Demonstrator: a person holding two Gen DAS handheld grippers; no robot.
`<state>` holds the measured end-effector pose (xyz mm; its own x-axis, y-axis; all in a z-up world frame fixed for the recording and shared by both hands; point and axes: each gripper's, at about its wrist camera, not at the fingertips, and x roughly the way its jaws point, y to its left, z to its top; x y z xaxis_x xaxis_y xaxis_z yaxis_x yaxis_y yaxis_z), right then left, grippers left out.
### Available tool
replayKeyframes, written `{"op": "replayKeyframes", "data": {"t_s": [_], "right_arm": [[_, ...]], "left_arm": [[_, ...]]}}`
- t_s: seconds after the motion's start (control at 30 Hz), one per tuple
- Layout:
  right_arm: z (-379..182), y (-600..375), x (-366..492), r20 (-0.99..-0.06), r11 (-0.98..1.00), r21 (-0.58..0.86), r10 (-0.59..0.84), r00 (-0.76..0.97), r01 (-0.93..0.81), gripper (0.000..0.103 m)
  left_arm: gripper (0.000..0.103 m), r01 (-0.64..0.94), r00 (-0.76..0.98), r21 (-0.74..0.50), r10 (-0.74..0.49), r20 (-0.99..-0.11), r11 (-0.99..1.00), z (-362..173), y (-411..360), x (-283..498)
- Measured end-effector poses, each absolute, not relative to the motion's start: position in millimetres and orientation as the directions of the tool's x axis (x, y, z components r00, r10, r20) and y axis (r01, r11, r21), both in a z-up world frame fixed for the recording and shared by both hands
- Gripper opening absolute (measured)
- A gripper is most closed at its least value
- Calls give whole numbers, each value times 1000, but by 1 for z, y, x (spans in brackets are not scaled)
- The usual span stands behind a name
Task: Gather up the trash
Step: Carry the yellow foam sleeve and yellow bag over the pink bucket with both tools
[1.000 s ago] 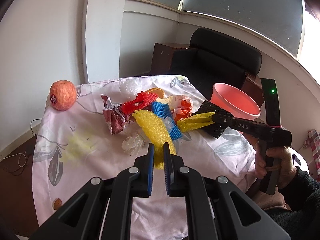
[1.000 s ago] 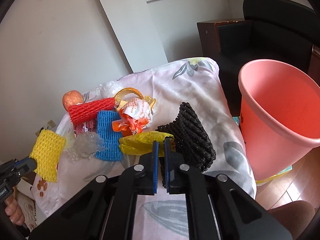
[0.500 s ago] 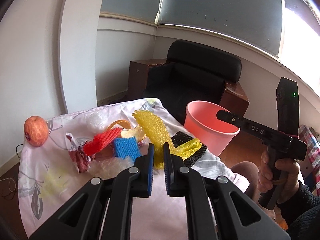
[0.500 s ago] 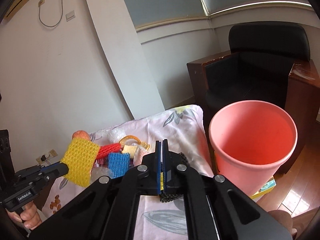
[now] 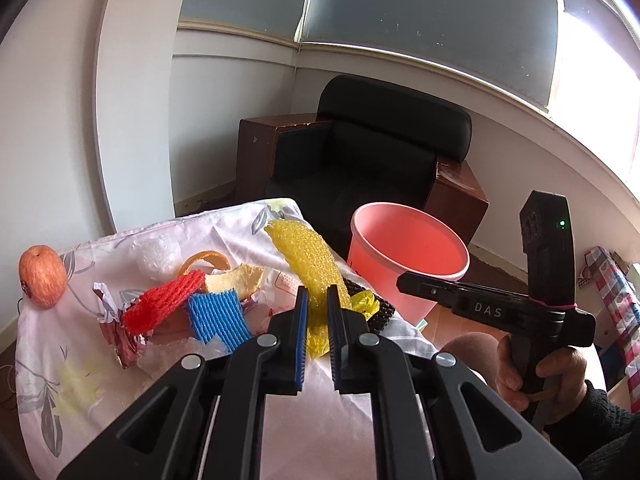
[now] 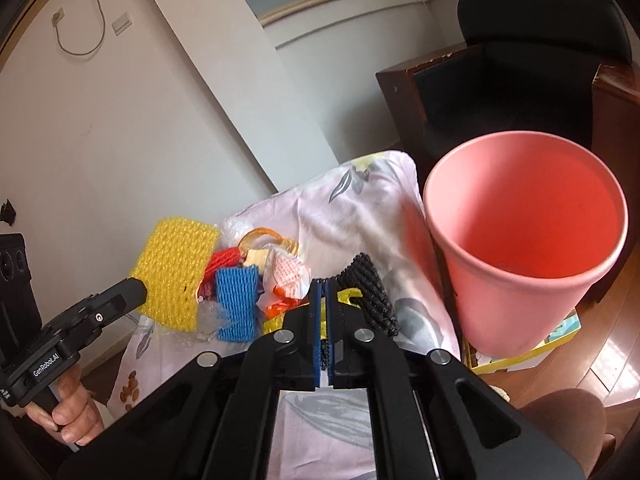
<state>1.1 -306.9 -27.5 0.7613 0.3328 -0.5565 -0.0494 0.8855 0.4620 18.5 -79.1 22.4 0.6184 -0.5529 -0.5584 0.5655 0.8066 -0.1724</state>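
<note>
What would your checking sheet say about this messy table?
Surface: flowered cloth, rumpled, covers the table.
Job's things: pink bucket beside the table, no trash seen inside; yellow net held off the cloth; red net, blue net, black net and peel lie on the cloth.
Clutter: apple at a corner.
Grippers: left gripper shut on yellow net; right gripper shut, hold unclear.
Cables: wire loops on the wall.
Surroundings: black armchair behind the bucket.

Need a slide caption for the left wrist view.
Left gripper lifting yellow foam fruit net above the littered table, pink bin ahead.
</note>
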Motion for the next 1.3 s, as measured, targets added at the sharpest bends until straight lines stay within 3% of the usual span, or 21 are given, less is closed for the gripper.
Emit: {"op": "replayKeyframes", "data": {"t_s": [0.03, 0.1, 0.47, 0.53, 0.6, 0.63, 1.03, 1.3], "right_arm": [[-32, -303, 5, -571, 890, 453, 333, 750, -51, 12], [-39, -296, 11, -587, 895, 442, 337, 736, -57, 33], [-67, -285, 27, -636, 904, 426, 325, 699, -32, 35], [-70, -280, 27, -640, 906, 421, 334, 692, -49, 29], [-70, -274, 26, -649, 914, 401, 328, 686, -58, 10], [-70, -273, 24, -648, 915, 399, 329, 687, -62, 6], [-34, -283, -11, -546, 911, 407, 301, 782, -67, 1], [10, -313, -28, -448, 924, 381, 190, 874, -5, 1]], "left_arm": [[8, 562, 617, -175, -551, -562, 808, 21, -79, 17], [8, 558, 616, -177, -547, -567, 811, 18, -76, 17], [8, 558, 598, -189, -550, -583, 808, 8, -76, 15], [8, 558, 598, -192, -552, -581, 807, 8, -76, 15], [8, 558, 599, -194, -553, -579, 807, 8, -75, 15], [8, 557, 600, -195, -553, -578, 807, 8, -75, 15], [8, 545, 614, -205, -554, -562, 813, 12, -70, 13], [8, 569, 619, -200, -576, -533, 797, 24, -81, 14]]}}
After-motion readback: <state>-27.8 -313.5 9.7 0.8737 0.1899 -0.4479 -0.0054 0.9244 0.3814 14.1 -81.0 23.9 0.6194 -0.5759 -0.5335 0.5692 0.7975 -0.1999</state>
